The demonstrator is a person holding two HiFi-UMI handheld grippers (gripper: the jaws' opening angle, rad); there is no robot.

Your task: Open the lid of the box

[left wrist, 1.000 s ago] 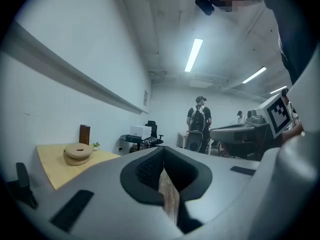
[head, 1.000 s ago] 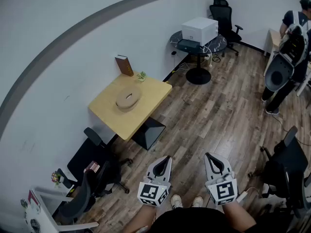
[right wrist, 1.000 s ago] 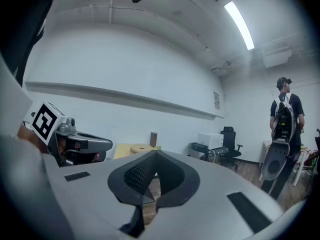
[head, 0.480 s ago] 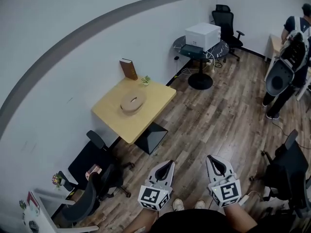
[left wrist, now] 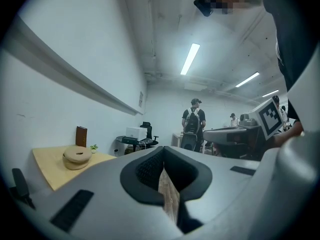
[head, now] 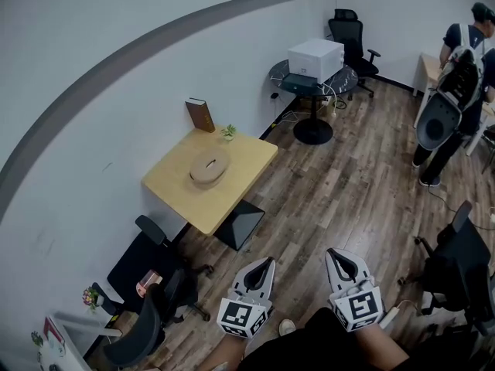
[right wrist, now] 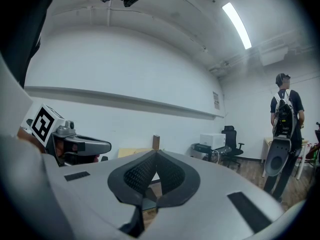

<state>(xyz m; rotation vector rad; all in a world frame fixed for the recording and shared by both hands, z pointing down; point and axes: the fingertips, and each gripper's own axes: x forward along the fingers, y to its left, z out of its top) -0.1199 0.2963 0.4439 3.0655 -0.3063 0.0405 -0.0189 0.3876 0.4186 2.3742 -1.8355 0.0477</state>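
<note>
A round tan wooden box with its lid on [head: 207, 166] sits in the middle of a yellow square table [head: 232, 188] against the white wall. It also shows far off in the left gripper view, box [left wrist: 77, 156]. My left gripper [head: 267, 263] and right gripper [head: 334, 253] hang side by side low in the head view, over the wood floor and far from the table. Both have their jaws together with nothing between them, as seen at the left gripper [left wrist: 163, 151] and right gripper [right wrist: 155, 154].
A brown book [head: 199, 114] and a small plant [head: 227, 132] stand at the table's back edge. Black office chairs [head: 151, 273] sit near its front left. A round dark table carries a white printer [head: 315, 59]. A person with a backpack [head: 456, 83] stands at right.
The head view has shifted slightly, so the table and box sit a little lower and the grippers sit lower in frame. Both grippers stay shut.
</note>
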